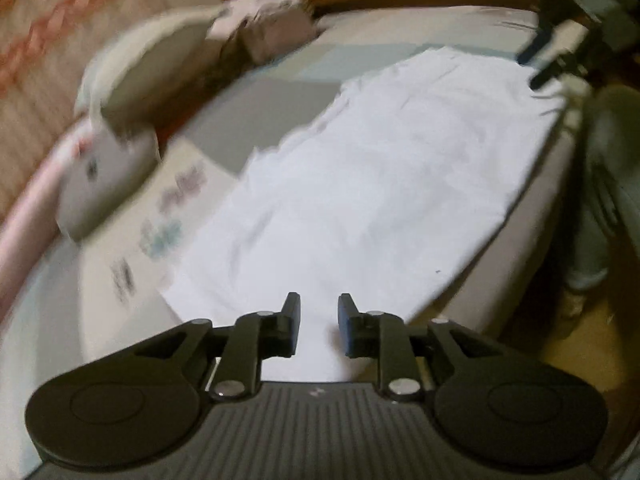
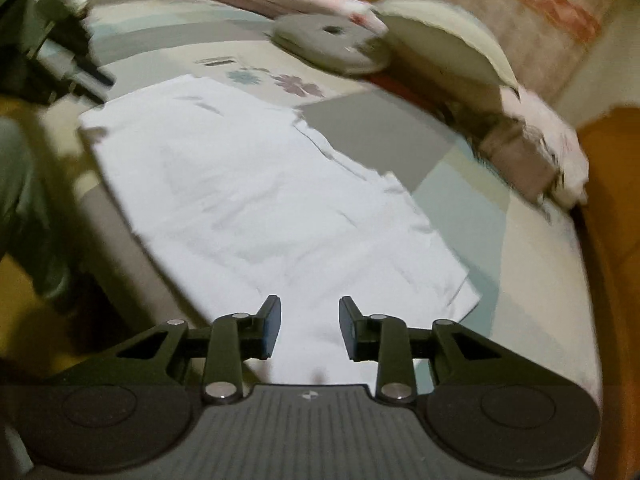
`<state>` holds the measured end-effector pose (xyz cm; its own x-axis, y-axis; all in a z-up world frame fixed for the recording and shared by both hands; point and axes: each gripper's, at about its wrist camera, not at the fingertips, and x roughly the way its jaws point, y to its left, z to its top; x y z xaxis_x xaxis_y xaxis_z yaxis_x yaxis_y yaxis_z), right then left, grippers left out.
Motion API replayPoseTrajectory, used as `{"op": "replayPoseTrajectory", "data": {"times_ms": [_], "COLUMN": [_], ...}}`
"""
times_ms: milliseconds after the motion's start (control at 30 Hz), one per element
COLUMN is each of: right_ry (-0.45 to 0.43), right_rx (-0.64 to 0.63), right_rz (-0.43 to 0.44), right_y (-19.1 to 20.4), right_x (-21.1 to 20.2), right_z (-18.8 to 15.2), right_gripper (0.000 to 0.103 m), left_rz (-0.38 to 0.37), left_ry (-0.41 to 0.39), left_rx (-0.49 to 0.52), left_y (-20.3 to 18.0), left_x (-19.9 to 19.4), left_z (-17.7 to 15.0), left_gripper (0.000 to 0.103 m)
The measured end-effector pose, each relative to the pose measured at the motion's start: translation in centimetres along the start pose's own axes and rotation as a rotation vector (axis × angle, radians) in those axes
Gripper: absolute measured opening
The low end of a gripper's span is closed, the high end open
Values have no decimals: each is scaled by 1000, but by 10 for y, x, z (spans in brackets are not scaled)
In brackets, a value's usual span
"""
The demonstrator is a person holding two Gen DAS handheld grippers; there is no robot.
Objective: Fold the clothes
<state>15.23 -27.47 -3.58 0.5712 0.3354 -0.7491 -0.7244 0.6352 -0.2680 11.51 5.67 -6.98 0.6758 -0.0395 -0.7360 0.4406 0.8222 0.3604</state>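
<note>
A white garment (image 1: pixel 372 184) lies spread flat along the near edge of a bed; it also shows in the right wrist view (image 2: pixel 256 200). My left gripper (image 1: pixel 319 326) is open and empty, just above one end of the garment. My right gripper (image 2: pixel 308 328) is open and empty above the other end. Each gripper shows at the far end in the other's view: the right one (image 1: pixel 556 60) and the left one (image 2: pixel 76 68). Both views are blurred by motion.
The bed has a patchwork sheet (image 2: pixel 472 216) with flower prints. Pillows and cushions (image 1: pixel 132 92) are piled along the wall side, also in the right wrist view (image 2: pixel 440 52). A wooden bed frame (image 2: pixel 612 216) borders one end. The person's leg (image 1: pixel 604 184) stands by the bed edge.
</note>
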Motion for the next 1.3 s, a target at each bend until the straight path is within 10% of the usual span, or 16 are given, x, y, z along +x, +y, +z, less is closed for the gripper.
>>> {"op": "replayPoseTrajectory", "data": {"times_ms": [333,600,800,900,1033,1300], "right_ry": [66,-85,-19,-64,-106,-184], "right_rx": [272,416,500,538,604,569], "right_rz": [24,11,-51,-50,-90,-131], "right_y": [-25,-37,-38,-34,-35,-55], "right_x": [18,37,66,60,50,79], "right_z": [-26,12,-5,-22,-21,30], "right_gripper": [49,74,86,90,93,97], "left_rz": [7,-24,-31,-32,-50,-78], "left_ry": [142,-36,-24,-38,-106,-137], "left_rx": [-267,-435,-662,-618,-550,-503], "left_y": [31,66,85,85,82,74], "left_x": [-9,18,52,45,42,81], "left_z": [-39,-1,-34,-28,0,37], "left_gripper": [32,50,52,52,80,81]}}
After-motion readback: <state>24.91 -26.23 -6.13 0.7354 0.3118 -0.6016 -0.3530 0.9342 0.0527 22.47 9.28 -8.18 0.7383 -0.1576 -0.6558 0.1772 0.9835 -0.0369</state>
